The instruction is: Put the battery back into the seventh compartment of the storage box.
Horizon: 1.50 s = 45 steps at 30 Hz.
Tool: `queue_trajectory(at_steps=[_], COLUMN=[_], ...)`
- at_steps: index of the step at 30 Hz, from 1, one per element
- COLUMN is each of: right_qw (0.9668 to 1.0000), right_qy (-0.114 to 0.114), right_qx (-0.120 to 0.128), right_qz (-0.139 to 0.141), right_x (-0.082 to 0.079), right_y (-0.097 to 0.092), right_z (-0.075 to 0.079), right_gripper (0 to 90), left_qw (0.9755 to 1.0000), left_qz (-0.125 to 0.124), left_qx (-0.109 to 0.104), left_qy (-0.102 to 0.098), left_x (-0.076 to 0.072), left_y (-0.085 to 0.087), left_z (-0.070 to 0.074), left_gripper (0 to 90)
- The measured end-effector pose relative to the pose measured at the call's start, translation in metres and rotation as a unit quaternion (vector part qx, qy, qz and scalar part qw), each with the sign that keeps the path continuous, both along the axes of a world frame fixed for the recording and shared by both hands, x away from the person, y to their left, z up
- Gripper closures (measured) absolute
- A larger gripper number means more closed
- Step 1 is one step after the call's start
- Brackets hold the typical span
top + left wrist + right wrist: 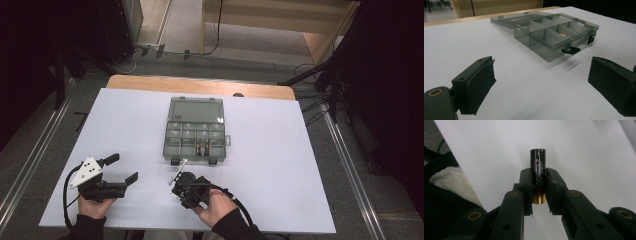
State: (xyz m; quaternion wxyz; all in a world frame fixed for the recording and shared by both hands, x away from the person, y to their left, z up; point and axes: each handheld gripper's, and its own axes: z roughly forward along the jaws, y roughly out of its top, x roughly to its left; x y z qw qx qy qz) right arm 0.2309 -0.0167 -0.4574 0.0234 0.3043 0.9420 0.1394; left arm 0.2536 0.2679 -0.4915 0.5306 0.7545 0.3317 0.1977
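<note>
Black cylindrical battery (538, 167) with copper end, pinched in right tool (539, 185)

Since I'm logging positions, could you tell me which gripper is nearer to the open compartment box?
Right. The right gripper sits just below the compartment box; the left gripper rests farther off to its lower left.

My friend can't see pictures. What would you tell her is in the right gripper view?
A hand-held gripper has its two black jaws shut on a small black battery with a copper-coloured end, held over a plain white table. The battery sticks out past the jaw tips. At the left edge is a bit of white cloth against something dark.
</note>
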Motion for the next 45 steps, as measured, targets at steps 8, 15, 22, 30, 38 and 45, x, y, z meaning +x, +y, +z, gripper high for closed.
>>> queue_trajectory(at_steps=[8,15,22,30,38,45], right_qw=[0.9997,0.9987,0.9971,0.9927,0.9864,0.9779], right_qy=[-0.001,0.001,0.003,-0.001,-0.011,-0.049], right_qx=[0.014,0.036,0.053,0.084,0.11,0.134], right_qz=[-0.018,-0.036,-0.055,-0.087,-0.122,-0.152], right_x=[0.009,0.02,0.026,0.037,0.051,0.058], right_y=[0.0,-0.007,-0.015,-0.027,-0.043,-0.057], right_z=[0.01,0.019,0.024,0.029,0.031,0.032], right_gripper=[78.1,78.1,78.1,78.1,78.1,78.1], left_qw=[1.0,1.0,1.0,1.0,1.0,1.0], left_qz=[0.001,0.001,0.0,0.0,0.0,0.0], left_qx=[-0.002,-0.002,-0.002,-0.001,-0.002,-0.002], left_qy=[0.0,0.0,0.001,0.0,0.0,0.001], left_x=[0.0,0.0,0.0,0.0,0.0,0.0], left_y=[0.0,0.0,0.0,0.0,0.0,-0.001], left_z=[0.0,0.0,0.0,0.0,0.0,0.0], left_gripper=[6.8,6.8,6.8,6.8,6.8,6.8])
